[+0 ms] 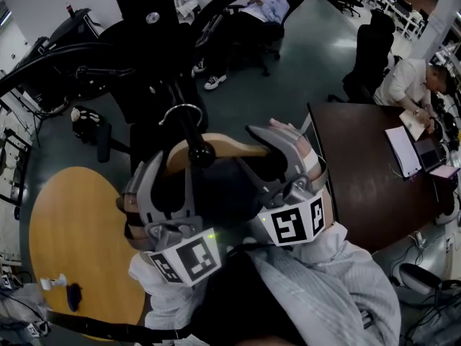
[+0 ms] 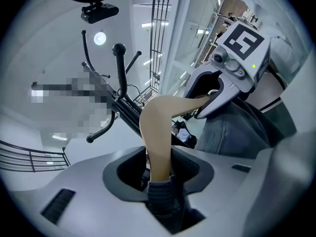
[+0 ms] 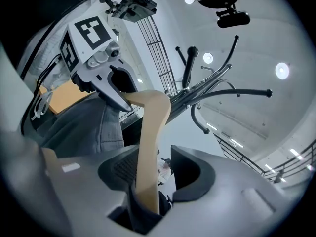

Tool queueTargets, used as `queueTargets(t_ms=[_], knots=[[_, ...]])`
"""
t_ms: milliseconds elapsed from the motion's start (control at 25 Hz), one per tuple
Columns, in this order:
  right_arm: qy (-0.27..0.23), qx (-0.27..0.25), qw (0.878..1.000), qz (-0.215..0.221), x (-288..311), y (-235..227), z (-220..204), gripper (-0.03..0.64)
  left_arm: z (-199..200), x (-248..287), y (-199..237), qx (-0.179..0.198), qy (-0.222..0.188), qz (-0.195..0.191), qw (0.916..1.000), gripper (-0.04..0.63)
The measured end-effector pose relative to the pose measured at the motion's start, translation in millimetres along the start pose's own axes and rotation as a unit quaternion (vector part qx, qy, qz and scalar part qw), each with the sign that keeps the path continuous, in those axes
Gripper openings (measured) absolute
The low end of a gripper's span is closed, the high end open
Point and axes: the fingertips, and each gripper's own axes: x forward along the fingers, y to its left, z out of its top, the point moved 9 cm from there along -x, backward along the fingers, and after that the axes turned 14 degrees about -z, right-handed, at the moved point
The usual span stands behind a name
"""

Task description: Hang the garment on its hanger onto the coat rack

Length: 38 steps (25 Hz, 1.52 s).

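Observation:
A wooden hanger [image 1: 230, 148] with a metal hook [image 1: 180, 109] is up at the black coat rack [image 1: 173, 56], whose knobbed pegs show in both gripper views [image 2: 120, 78] [image 3: 190, 63]. A dark garment [image 1: 216, 200] hangs on it. My left gripper [image 2: 158, 169] has one hanger arm [image 2: 155, 132] between its jaws, with a gap on one side, so it stands open. My right gripper [image 3: 150, 174] holds its jaws apart around the other arm [image 3: 150, 142], with daylight beside the wood. Dark cloth [image 3: 143, 216] fills the base of each jaw gap. Whether the hook rests on a peg is hidden.
A round wooden table [image 1: 72, 244] lies below left with small items on it. A dark brown desk [image 1: 367, 171] is at the right, where a person [image 1: 410, 81] sits with papers. Black office chairs [image 1: 371, 56] and rack legs stand on the grey floor beyond.

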Motion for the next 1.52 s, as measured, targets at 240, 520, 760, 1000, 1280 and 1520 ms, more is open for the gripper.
queueTargets(t_ms=[240, 520, 760, 1000, 1280, 1520], knots=[[-0.013, 0.006, 1.000, 0.007, -14, -2, 15, 0.181, 4, -18, 1, -0.005, -0.010, 0.002, 0.9999, 0.149], [-0.026, 0.021, 0.999, 0.006, -43, -7, 29, 0.195, 14, -45, -5, -0.025, -0.039, -0.010, 0.9989, 0.156], [-0.011, 0.080, 0.997, -0.008, -63, -2, 31, 0.193, 15, -49, -22, -0.098, -0.100, -0.051, 0.9889, 0.156], [0.028, 0.190, 0.978, -0.078, -90, 17, 12, 0.139, 17, -39, -54, -0.215, -0.174, -0.121, 0.9534, 0.155], [0.103, 0.347, 0.927, -0.101, -115, 26, -19, 0.003, 12, -15, -98, -0.370, -0.180, -0.187, 0.8922, 0.032], [0.148, 0.352, 0.921, -0.073, -116, 39, -44, 0.002, 11, 5, -123, -0.420, -0.181, -0.205, 0.8655, 0.005]])
